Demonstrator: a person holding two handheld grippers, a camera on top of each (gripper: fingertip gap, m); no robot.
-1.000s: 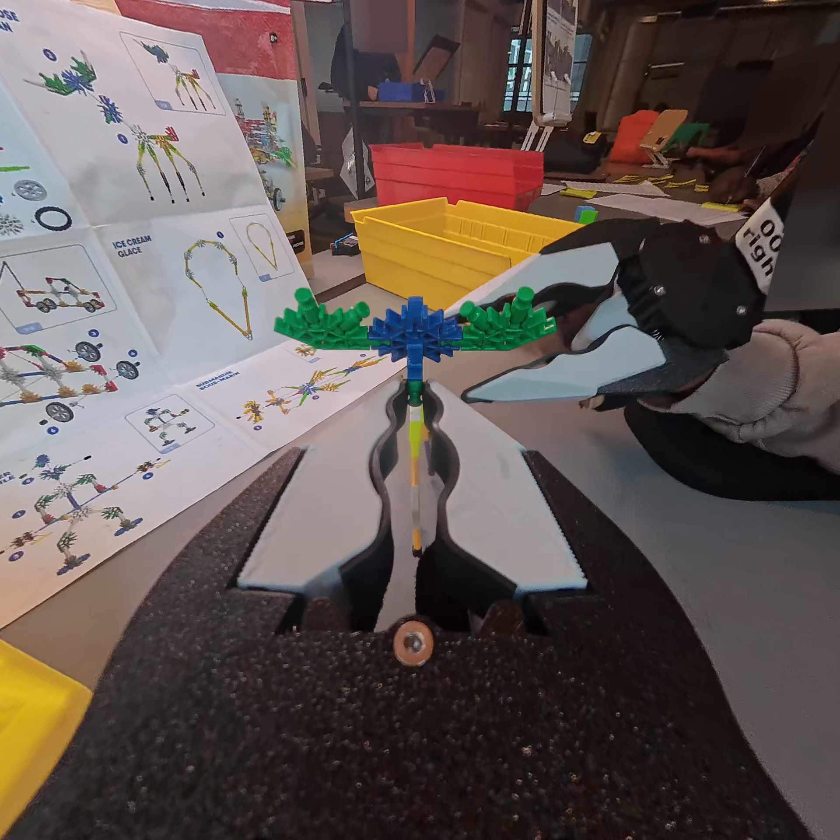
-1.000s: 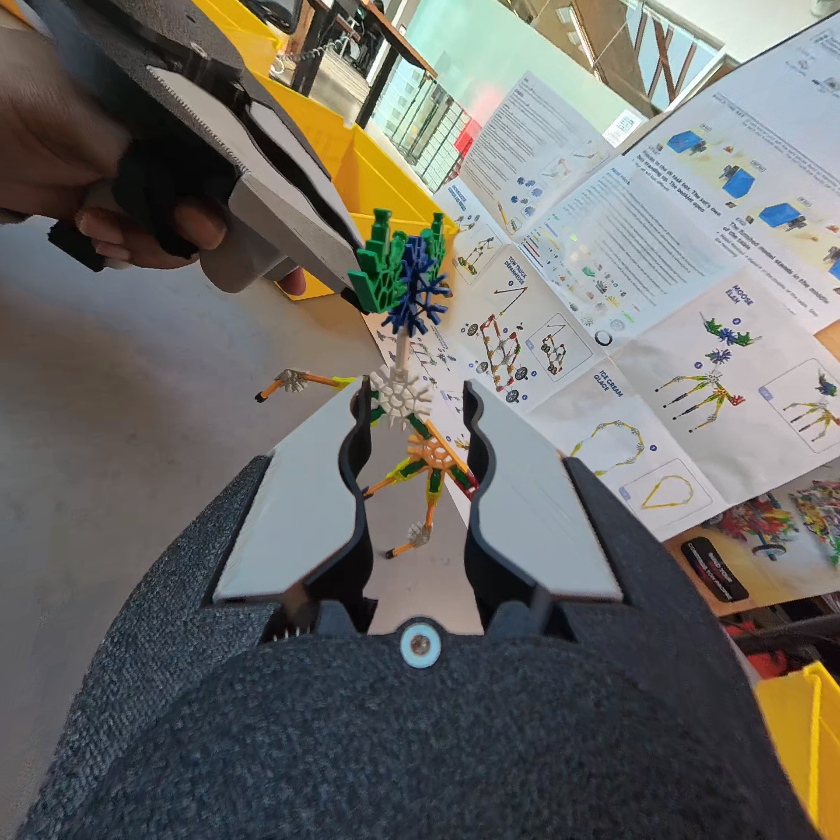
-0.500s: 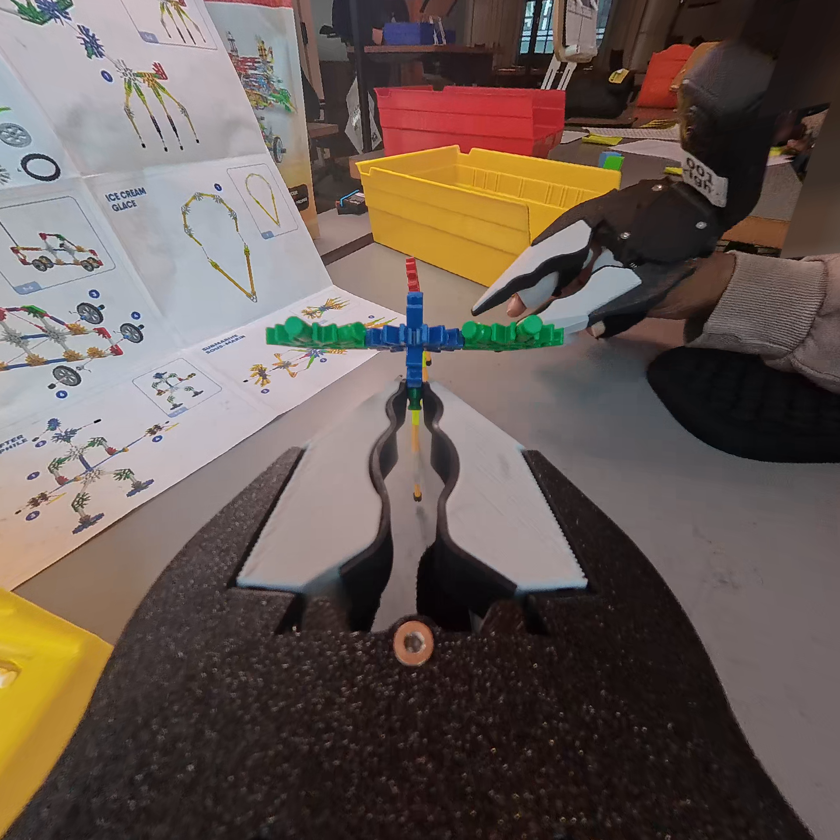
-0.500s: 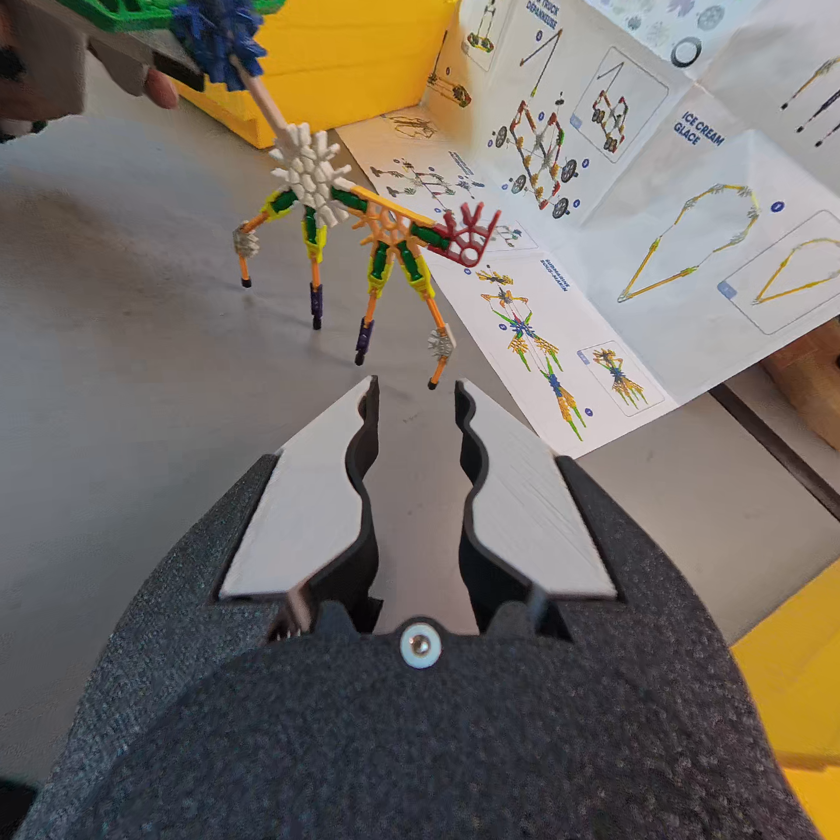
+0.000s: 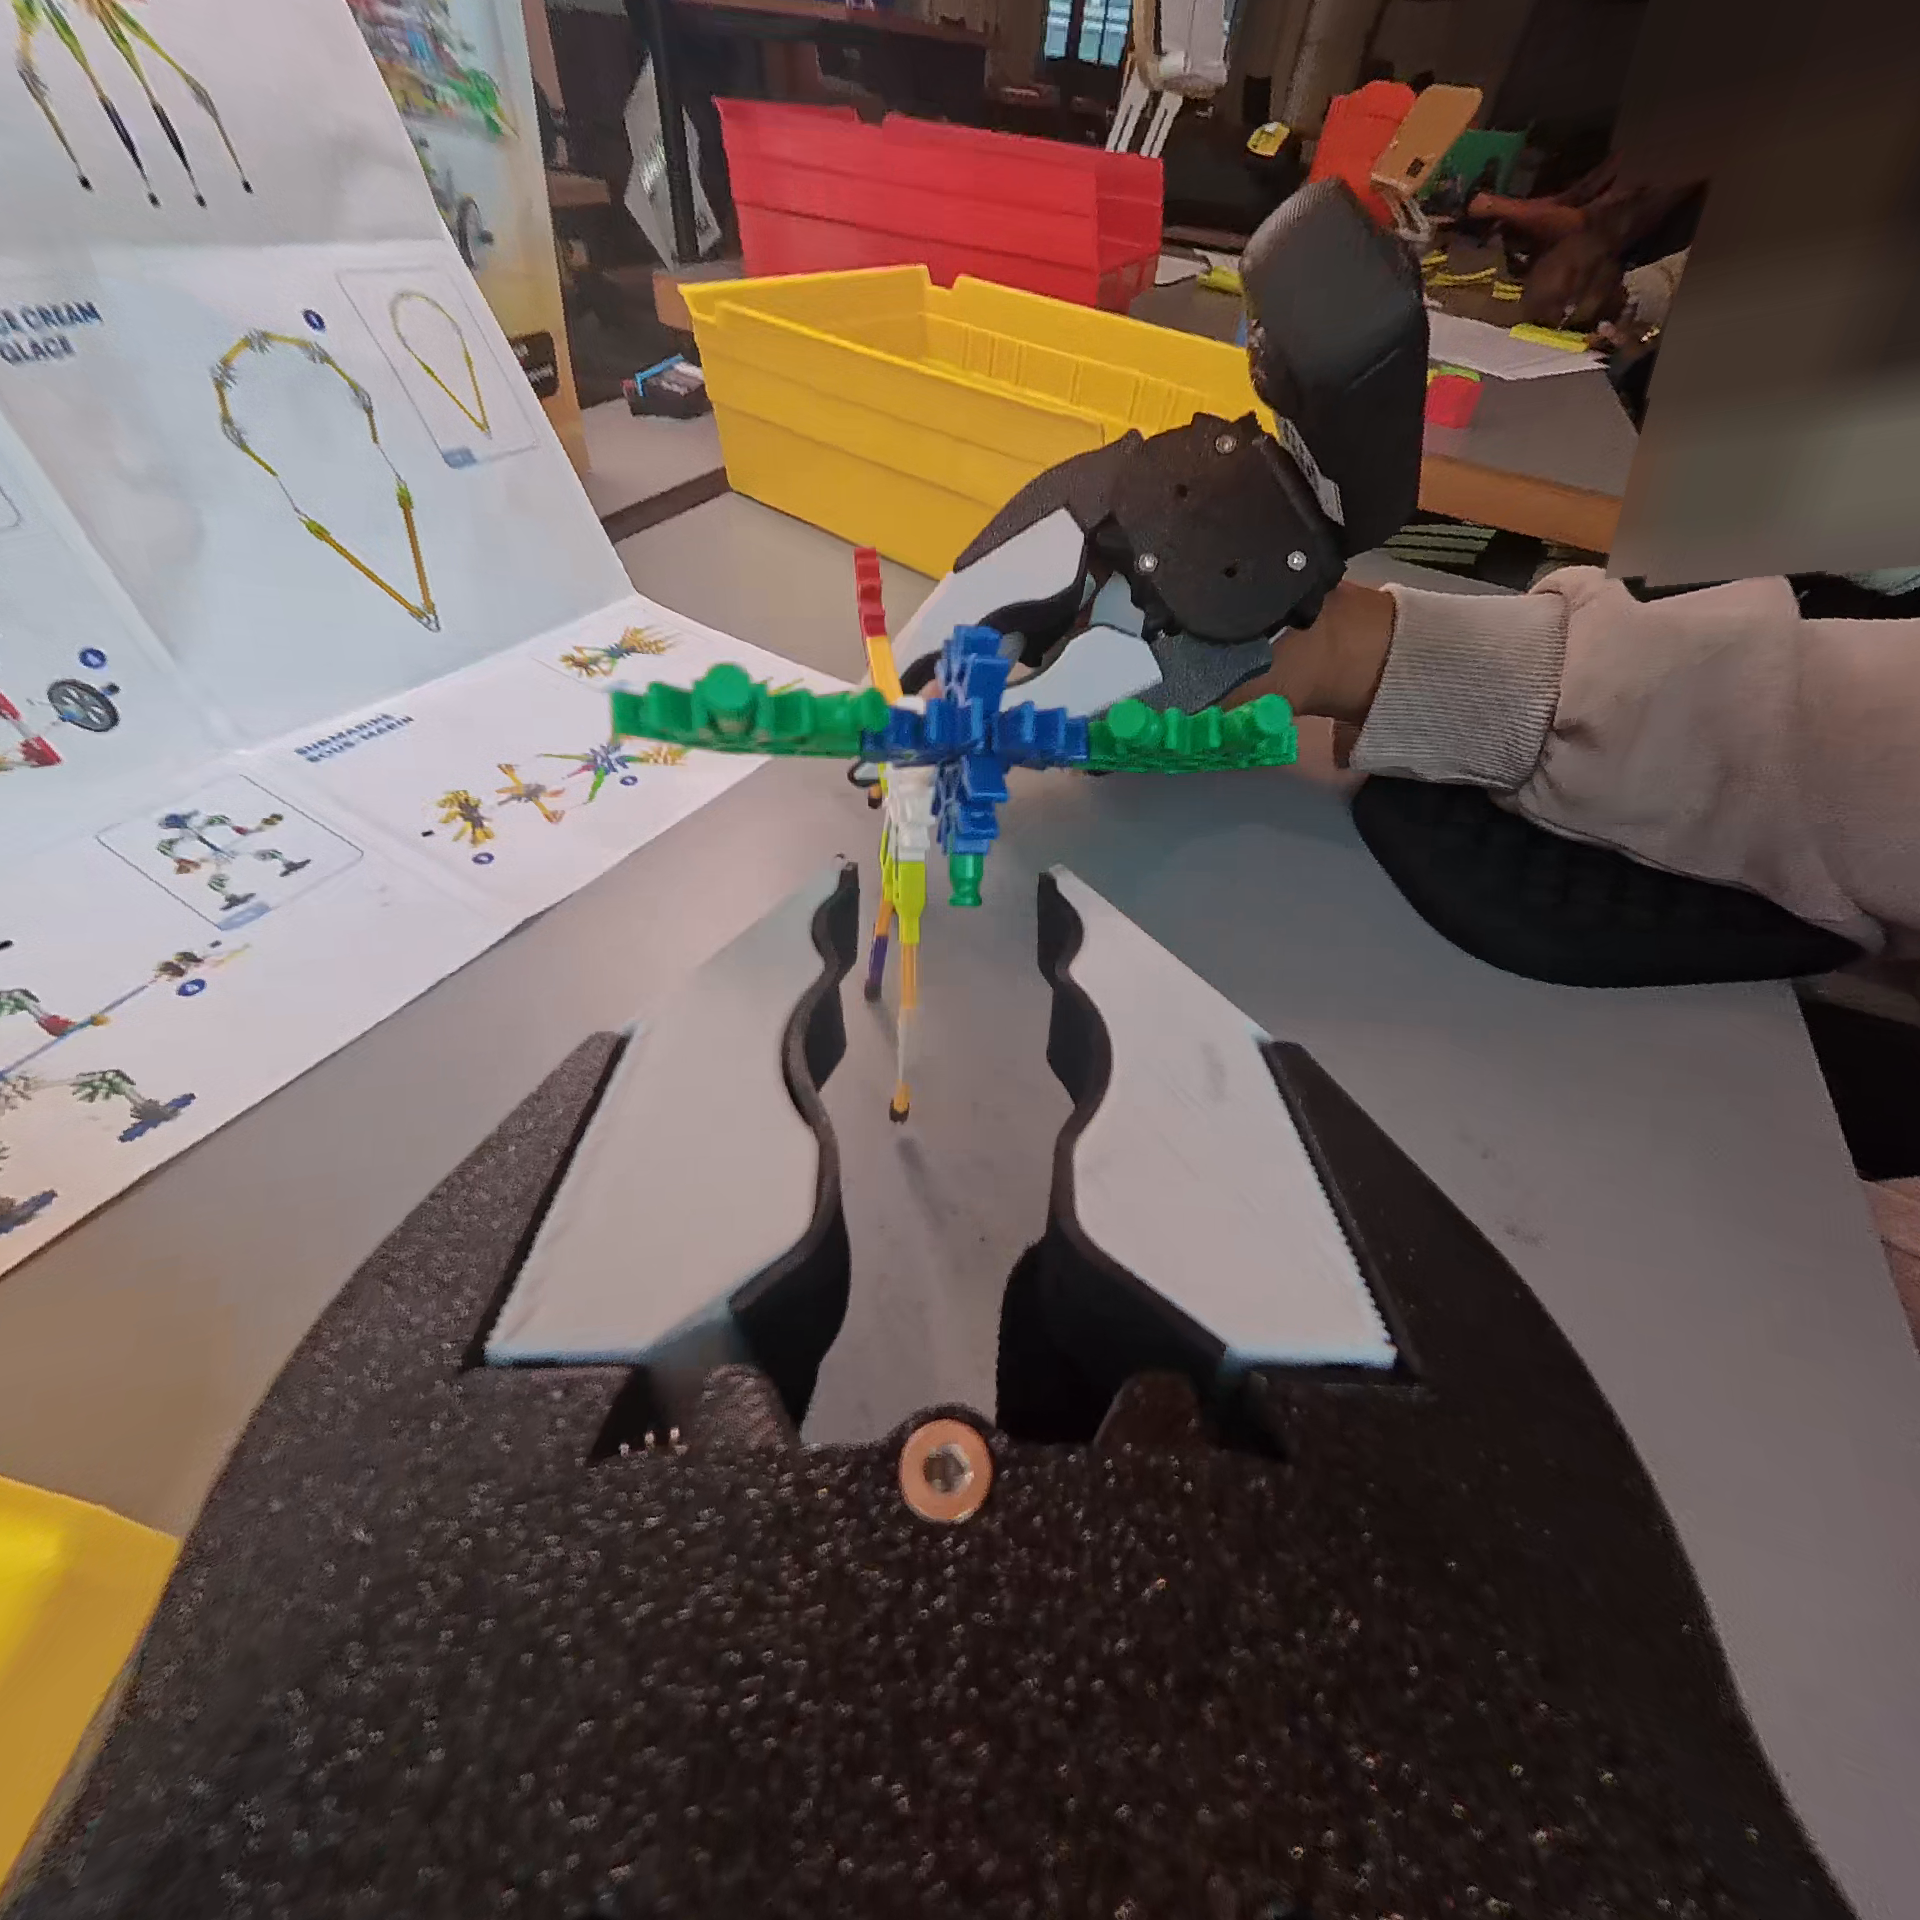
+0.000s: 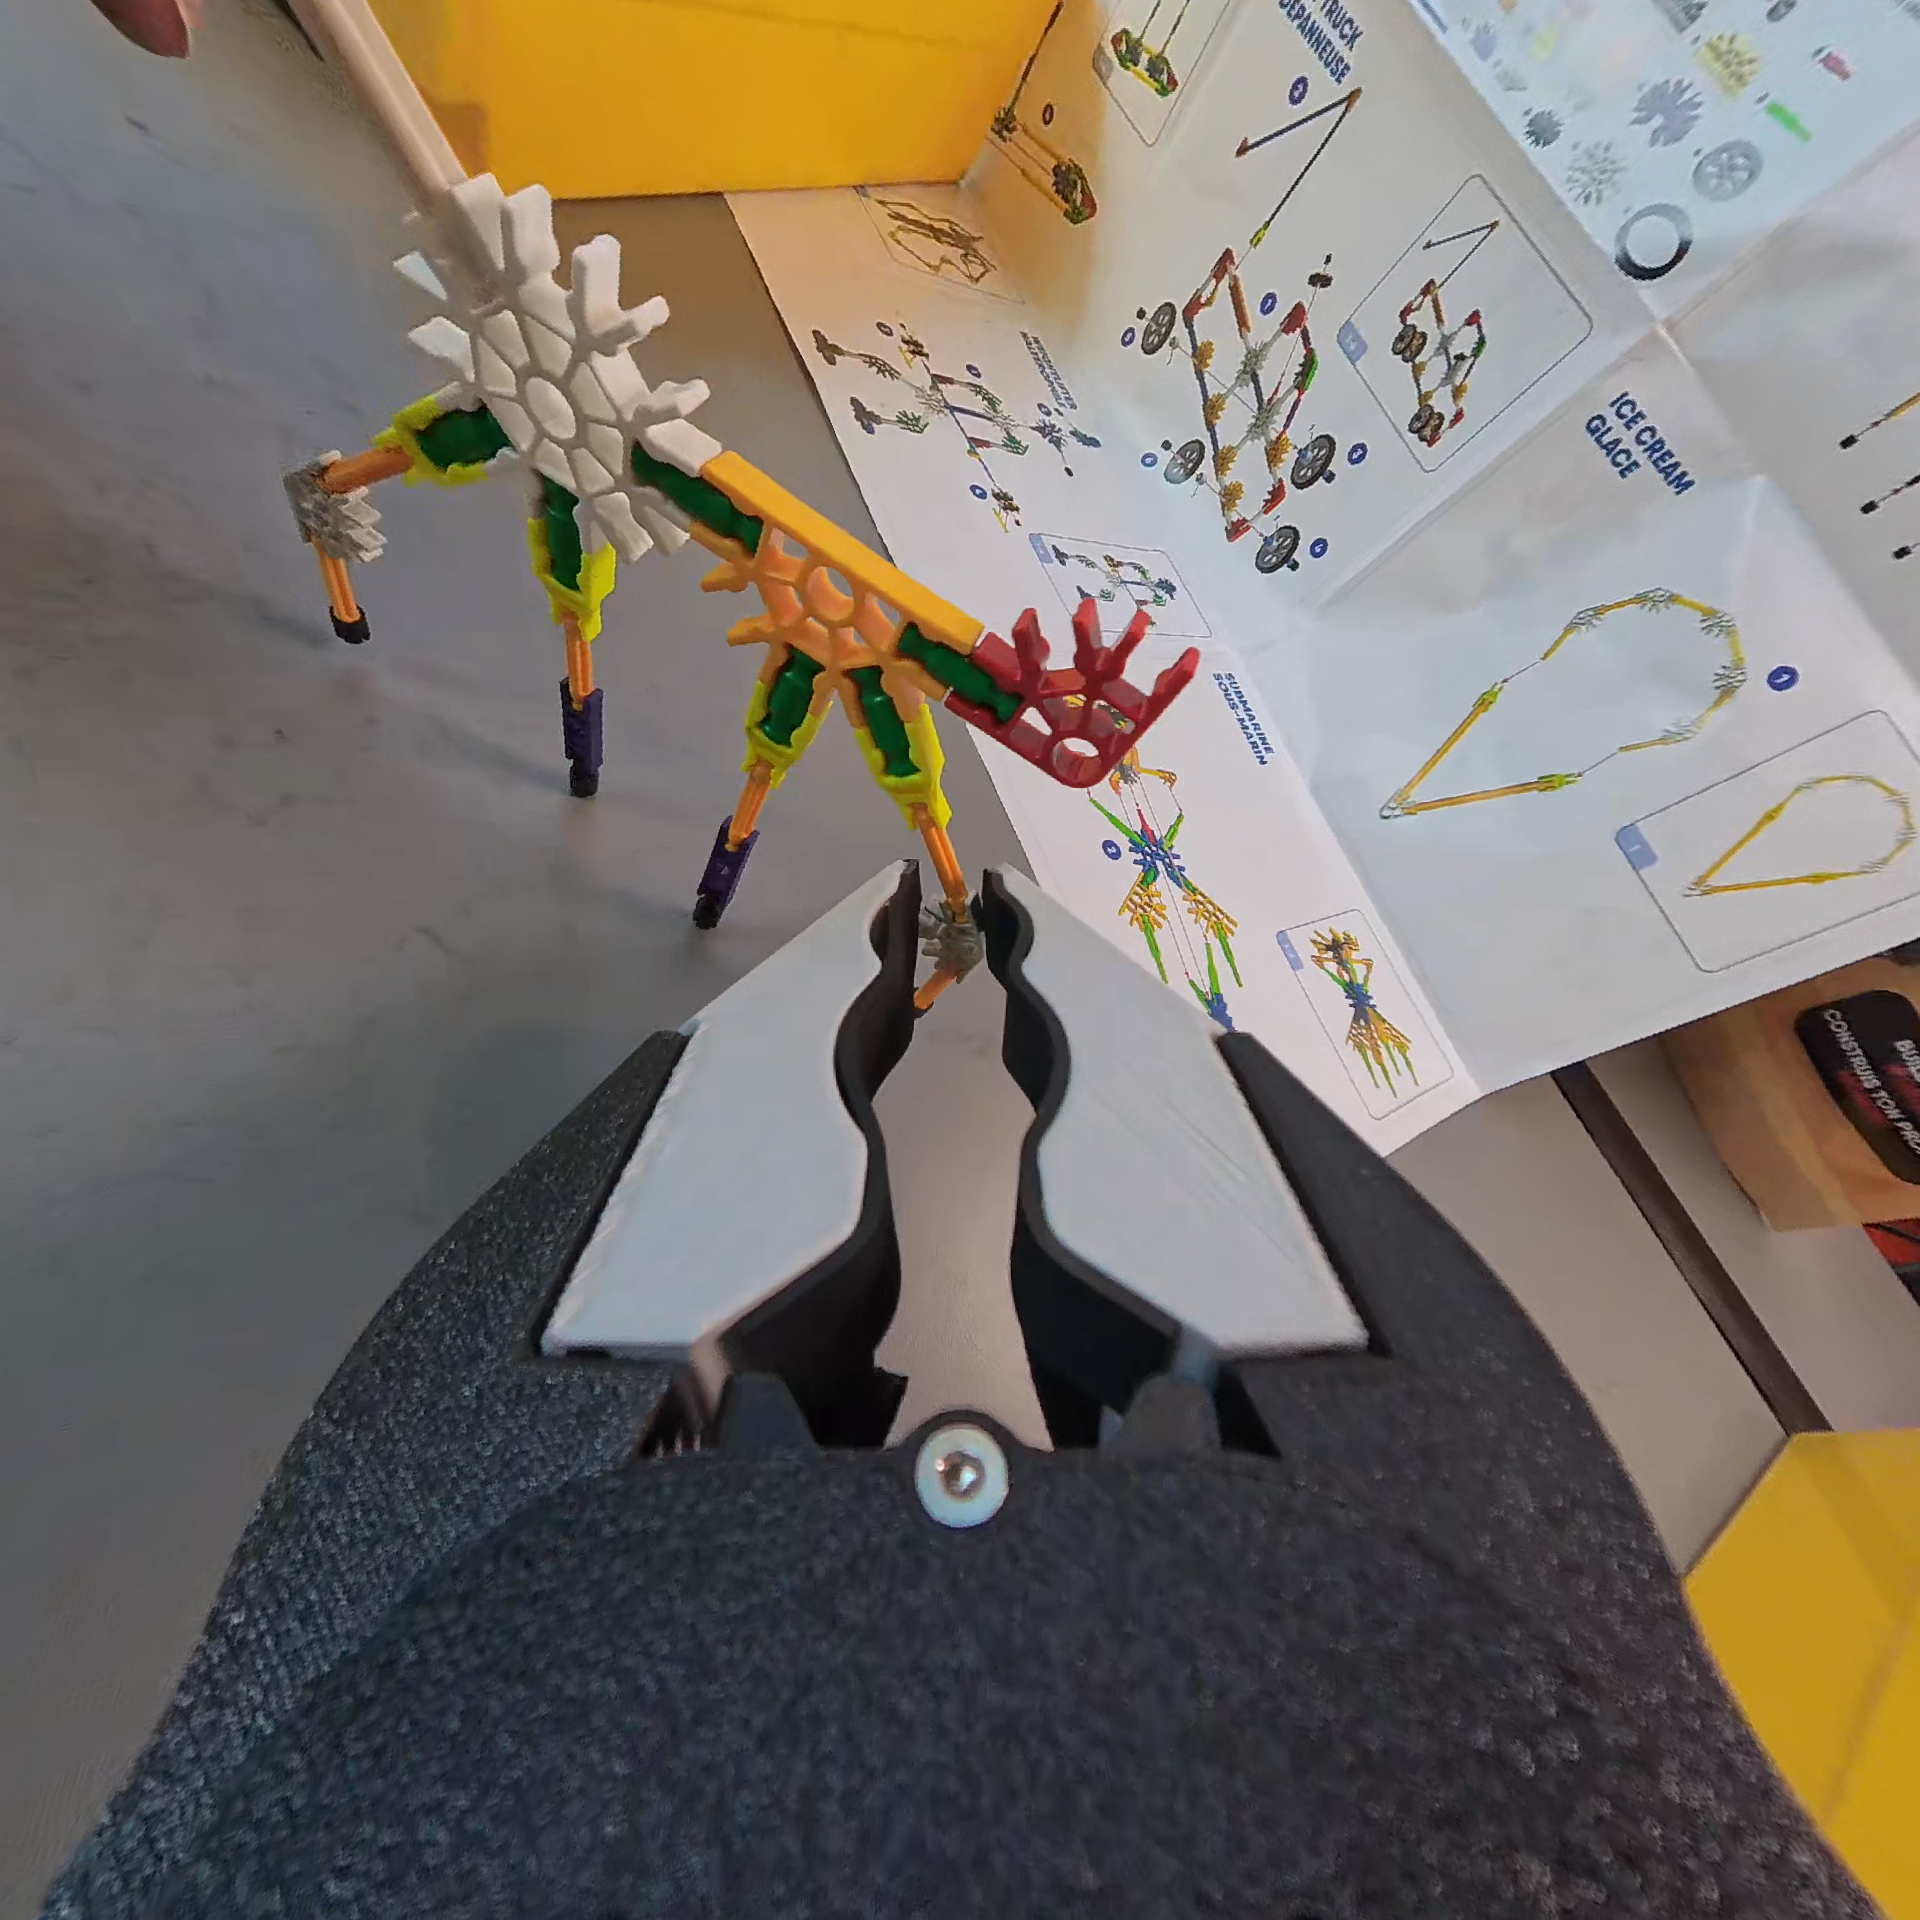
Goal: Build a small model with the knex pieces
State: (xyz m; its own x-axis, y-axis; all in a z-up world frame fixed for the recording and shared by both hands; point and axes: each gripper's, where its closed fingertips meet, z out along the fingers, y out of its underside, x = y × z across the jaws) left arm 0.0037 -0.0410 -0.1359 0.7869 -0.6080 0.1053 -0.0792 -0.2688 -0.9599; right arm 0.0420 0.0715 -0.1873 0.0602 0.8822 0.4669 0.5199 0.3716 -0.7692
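Two grippers flank one toy model (image 6: 831, 613). In the right wrist view, the right gripper (image 6: 951, 873) sits at lower centre. Its jaws are drawn nearly together and appear to pinch the grey connector (image 6: 951, 940) on the model's nearest leg. Past them the built model's other feet seem to rest on the grey surface (image 6: 208, 935), with an instruction sheet (image 6: 1455, 623) at the right of the frame. In the left wrist view, the left gripper (image 5: 945, 883) has its jaws spread and holds nothing. The model's green-and-blue crosspiece (image 5: 956, 727) stands just beyond its tips. A yellow bin (image 5: 935, 416) and then a red bin (image 5: 935, 208) lie behind.
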